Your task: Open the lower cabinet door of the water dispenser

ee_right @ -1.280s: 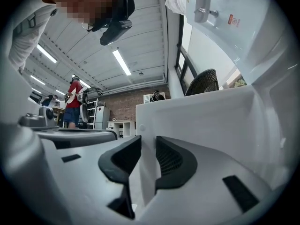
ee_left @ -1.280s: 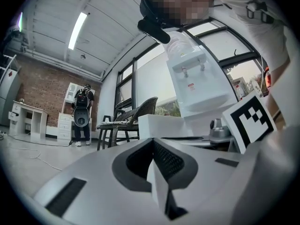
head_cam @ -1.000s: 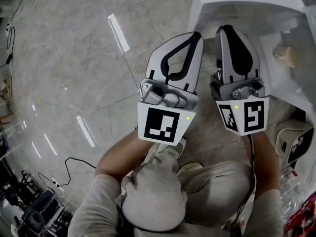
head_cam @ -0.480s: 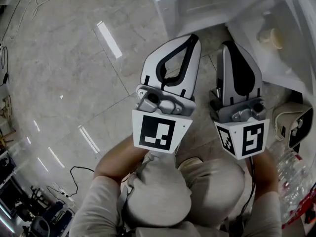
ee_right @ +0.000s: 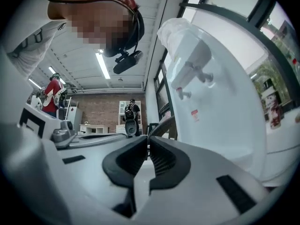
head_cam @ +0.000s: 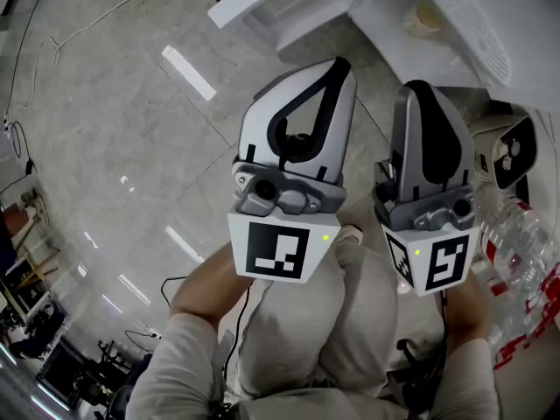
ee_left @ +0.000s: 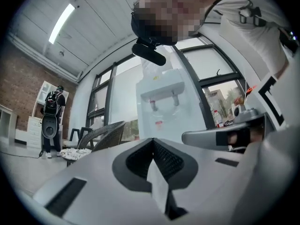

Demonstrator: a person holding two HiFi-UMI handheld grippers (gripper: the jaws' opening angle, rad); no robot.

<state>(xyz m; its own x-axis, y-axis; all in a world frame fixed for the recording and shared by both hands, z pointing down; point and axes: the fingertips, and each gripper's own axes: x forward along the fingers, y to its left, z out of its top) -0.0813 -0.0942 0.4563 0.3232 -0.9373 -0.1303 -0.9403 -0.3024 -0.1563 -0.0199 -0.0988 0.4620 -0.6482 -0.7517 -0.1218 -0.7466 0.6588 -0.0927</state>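
Side by side and about level, the left tongs [head_cam: 339, 66] and the right tongs [head_cam: 418, 87] are being held pinched shut with nothing between the pads; the right pair's jaws have just been closing on empty air. The water dispenser [ee_left: 159, 111] is standing straight ahead of both tips, rather to the right pair's side. Its lower cabinet door [head_cam: 477, 33] is being judged to be the vented white panel swung out beyond the right tongs, with a pale round thing [head_cam: 426, 17] being exposed in the compartment beside it, though the hinge is not being shown clearly. On that reading the opening is being counted as done, and the step in hand is being taken as a clean pull-back. That step is being done well if both pairs are being carried straight away from the cabinet with jaws closed, the right pair being steered wide of the door's edge so that it is not being nudged shut, and wide too of the plastic bottles [head_cam: 523, 234] lying just to its right. The dispenser is being seen as a tall white body, with two taps [ee_right: 185, 93] jutting from its front, a small red label [ee_right: 193, 115] below them and a film-wrapped bottle [ee_right: 180, 32] sitting on top; its lower front is being largely hidden behind the jaws in both gripper views.
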